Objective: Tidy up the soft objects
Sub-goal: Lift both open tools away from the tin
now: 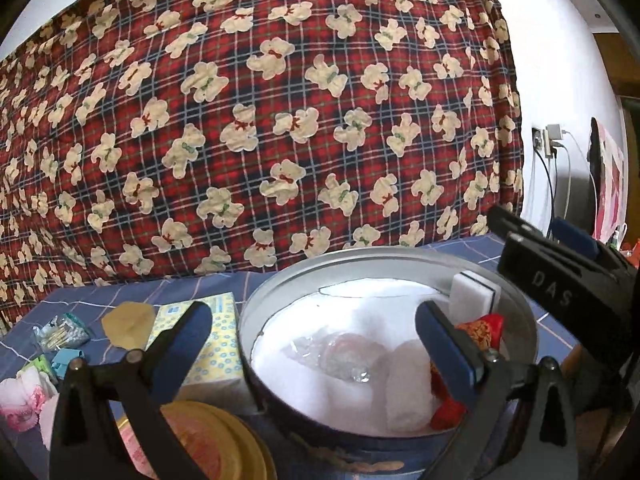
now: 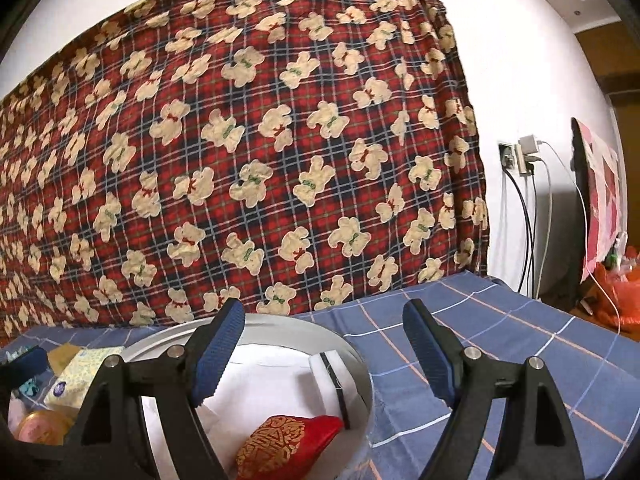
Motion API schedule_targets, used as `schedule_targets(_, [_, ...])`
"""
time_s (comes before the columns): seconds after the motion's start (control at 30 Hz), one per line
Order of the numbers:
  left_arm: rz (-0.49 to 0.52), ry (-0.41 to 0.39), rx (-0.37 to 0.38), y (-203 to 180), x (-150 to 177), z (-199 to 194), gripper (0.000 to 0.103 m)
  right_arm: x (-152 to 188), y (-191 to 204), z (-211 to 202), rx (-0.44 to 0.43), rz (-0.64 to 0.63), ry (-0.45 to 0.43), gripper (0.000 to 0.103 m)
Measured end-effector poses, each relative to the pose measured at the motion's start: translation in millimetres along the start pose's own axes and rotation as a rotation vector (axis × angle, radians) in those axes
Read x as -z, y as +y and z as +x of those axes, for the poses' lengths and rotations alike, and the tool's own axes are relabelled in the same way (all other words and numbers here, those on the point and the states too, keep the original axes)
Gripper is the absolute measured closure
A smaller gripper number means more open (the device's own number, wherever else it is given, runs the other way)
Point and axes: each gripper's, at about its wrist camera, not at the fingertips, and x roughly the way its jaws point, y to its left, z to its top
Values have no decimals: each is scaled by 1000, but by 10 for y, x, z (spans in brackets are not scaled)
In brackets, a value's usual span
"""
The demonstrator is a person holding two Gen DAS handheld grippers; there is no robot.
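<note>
Both tongs stood wide apart and held nothing: the left tongs (image 1: 316, 344) hovered over the round grey metal tin (image 1: 256, 304), the right tongs (image 2: 324, 344) at its right rim. Inside the tin lay a red gold-embroidered pouch (image 2: 288, 444), a clear plastic bag (image 1: 336, 360) and a white sponge block (image 1: 474, 294). Left of the tin, a yellow tissue pack (image 1: 216, 344) waited on the blue checked bench (image 2: 500, 340); crowding both tongs there risked collision.

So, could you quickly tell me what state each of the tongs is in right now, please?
Left tongs: open, holding nothing, poised over the round tin.
Right tongs: open, holding nothing, at the tin's right rim.
</note>
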Motion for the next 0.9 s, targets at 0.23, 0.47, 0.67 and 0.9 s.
schedule_targets(0.23, [10, -27, -39, 142, 54, -191, 0, 10, 63, -154, -45, 10, -28, 20])
schedule_targets(0.47, [10, -31, -44, 310, 97, -338, 0, 53, 192, -256, -55, 5, -11, 20])
schedule_targets(0.67, [25, -36, -54, 480, 141, -455, 0, 73, 279, -374, -47, -1, -23, 20])
schedule_targets(0.9, [20, -38, -99, 761, 177, -535, 0, 130, 514, -447, -84, -8, 15, 20])
